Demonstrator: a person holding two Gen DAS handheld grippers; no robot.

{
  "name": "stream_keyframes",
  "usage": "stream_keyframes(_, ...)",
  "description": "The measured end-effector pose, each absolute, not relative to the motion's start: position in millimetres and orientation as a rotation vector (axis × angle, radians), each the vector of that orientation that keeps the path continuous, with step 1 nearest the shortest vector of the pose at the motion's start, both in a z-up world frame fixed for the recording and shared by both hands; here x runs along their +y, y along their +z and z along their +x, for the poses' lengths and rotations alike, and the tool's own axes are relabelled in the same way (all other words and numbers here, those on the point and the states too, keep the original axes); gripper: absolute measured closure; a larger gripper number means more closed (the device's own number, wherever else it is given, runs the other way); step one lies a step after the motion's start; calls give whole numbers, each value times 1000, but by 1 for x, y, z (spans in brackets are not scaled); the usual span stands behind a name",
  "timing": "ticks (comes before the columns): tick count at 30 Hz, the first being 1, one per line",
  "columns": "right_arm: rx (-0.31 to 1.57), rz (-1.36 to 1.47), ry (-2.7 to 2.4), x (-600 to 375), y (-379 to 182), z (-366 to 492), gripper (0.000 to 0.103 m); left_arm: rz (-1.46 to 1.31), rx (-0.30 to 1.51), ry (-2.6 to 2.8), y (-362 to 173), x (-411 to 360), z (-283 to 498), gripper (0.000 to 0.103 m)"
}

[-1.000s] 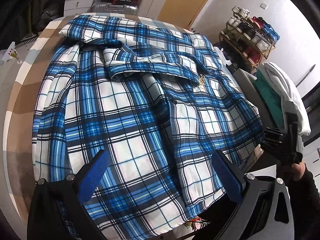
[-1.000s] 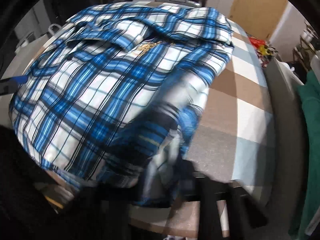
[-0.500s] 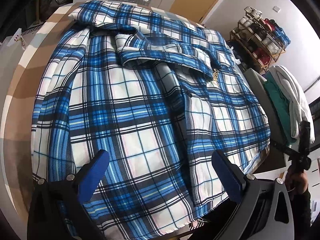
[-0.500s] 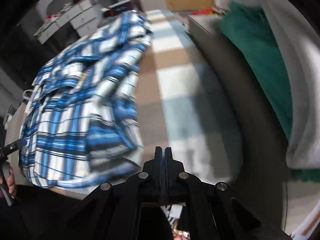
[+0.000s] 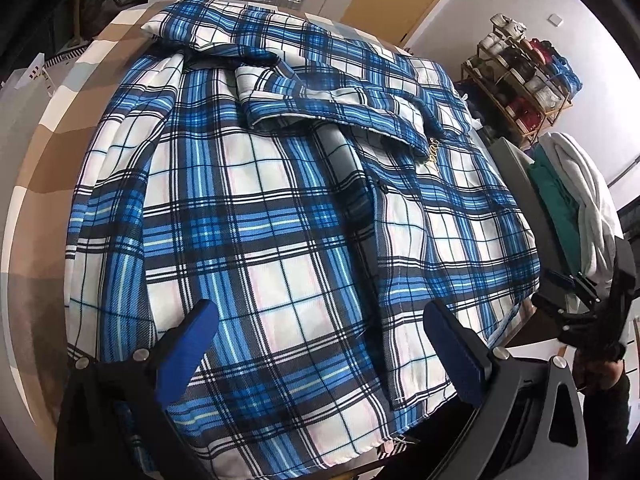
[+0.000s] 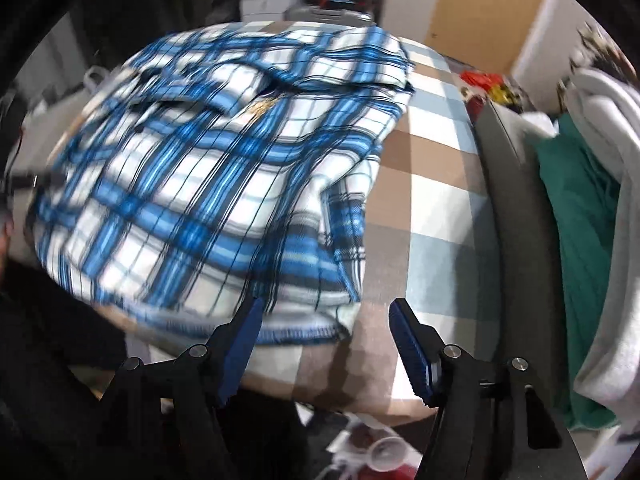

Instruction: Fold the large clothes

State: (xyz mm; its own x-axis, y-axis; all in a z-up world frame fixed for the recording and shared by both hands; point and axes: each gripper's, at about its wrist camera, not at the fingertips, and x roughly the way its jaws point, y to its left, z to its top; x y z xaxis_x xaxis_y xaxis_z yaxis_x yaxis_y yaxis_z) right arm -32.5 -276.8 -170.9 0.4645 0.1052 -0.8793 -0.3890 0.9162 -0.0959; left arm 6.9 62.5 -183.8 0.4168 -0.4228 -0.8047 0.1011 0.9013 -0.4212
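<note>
Left gripper (image 5: 320,344) spread wide, empty, above near hem of blue plaid jacket (image 5: 280,208). Right gripper (image 6: 326,320) likewise parted, holding nothing, poised just off jacket's corner. Jacket spread flat across checked brown-and-white bedcover (image 6: 436,184), beside green and white clothes (image 6: 580,200).

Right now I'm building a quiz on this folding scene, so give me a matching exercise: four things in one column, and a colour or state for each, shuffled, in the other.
Things:
1. plaid shirt
2. left tongs
3. green garment
4. bedcover

States:
A. brown, white and pale blue checks
B. open, holding nothing
C. draped beside a white garment, off the bed
D. blue and white, spread flat on the bed

Pairs: 1-D, 2-B, 3-C, 4-A
</note>
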Motion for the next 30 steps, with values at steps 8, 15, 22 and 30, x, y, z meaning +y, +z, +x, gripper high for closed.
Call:
stream_keyframes(8,994,-452,270,-251,-196,-6,56,-265,1104,-341,-185,51,5,3)
stream_keyframes(15,933,-228,307,-274,-165,-12,100,-273,1105,-338,-184,53,6,3)
stream_keyframes(22,1059,-66,222,-315,-158,-10,101,-240,1113,-338,-185,49,7,3)
stream_keyframes(30,1085,-368,29,-302,-166,-4,93,-254,1091,-305,-178,62,3,3)
